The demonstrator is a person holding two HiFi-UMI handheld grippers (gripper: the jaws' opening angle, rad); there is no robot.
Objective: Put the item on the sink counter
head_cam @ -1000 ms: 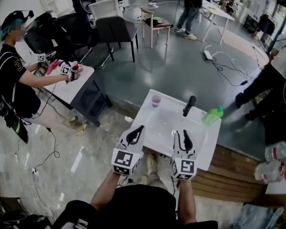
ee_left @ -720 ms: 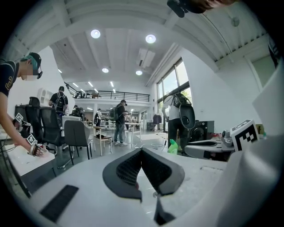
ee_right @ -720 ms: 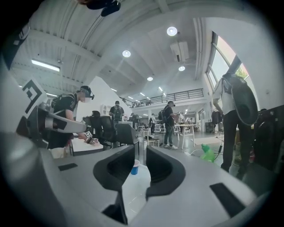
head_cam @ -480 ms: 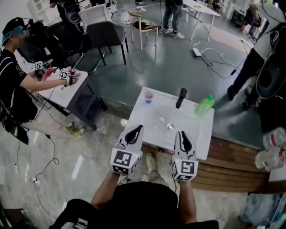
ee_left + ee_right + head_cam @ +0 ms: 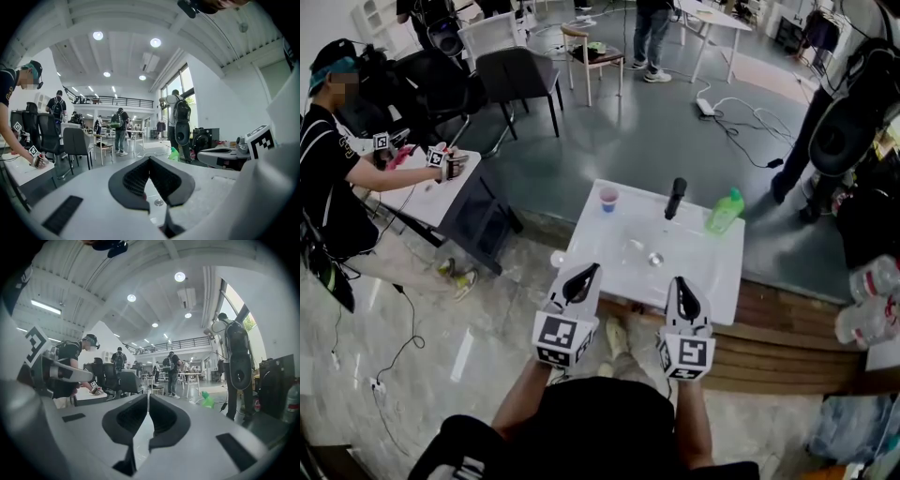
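**Both grippers forward, jaws together**

The left gripper point(image 5: 592, 270) and right gripper point(image 5: 682, 282) point ahead side by side, a little apart, on bare forearms point(image 5: 521, 401). Left jaws meet at the tips. Right jaws have just been closing, with nothing between them.

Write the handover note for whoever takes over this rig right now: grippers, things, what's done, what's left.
Grippers: the left gripper is shut and empty. The right gripper has just closed its jaws with nothing between them. Both are near the counter's front edge.
Things: the green plastic bottle stands at the far right of the white sink counter, right of the black tap. The small pinkish cup stands at the far left.
Done: both stand on the counter.
Left: probably nothing, though it is unclear which one was the item.
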